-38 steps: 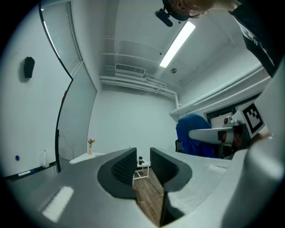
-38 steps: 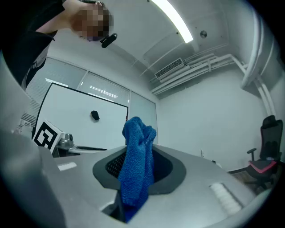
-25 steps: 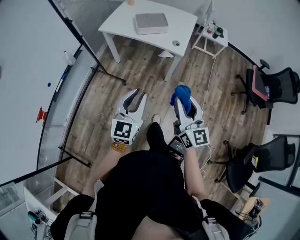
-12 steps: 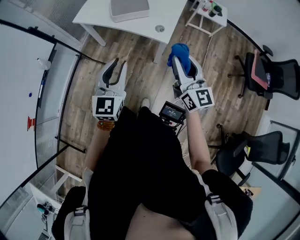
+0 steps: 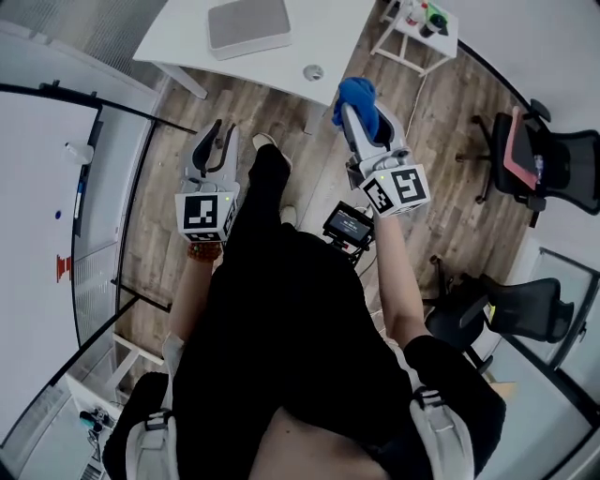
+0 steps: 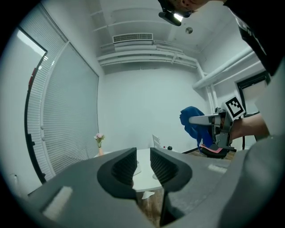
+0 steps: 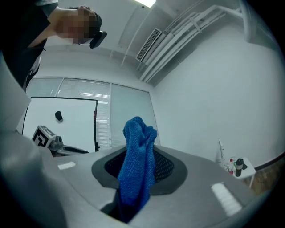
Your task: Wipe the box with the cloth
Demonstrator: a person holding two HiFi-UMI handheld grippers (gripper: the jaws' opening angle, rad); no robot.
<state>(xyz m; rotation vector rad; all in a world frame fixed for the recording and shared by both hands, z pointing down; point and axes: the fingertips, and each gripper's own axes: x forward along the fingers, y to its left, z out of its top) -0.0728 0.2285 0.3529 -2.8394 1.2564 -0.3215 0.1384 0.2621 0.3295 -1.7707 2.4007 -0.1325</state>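
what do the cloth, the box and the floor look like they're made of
cloth: blue microfibre-type fabric, probably, going by the nubbly surface and soft folds.
box: grey, matte; plastic or fabric-covered, can't tell from here.
floor: wood-look planks, visible grain and seams, low sheen.

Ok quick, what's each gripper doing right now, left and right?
Left gripper: open, nothing between its jaws.
Right gripper: closed on the blue cloth.
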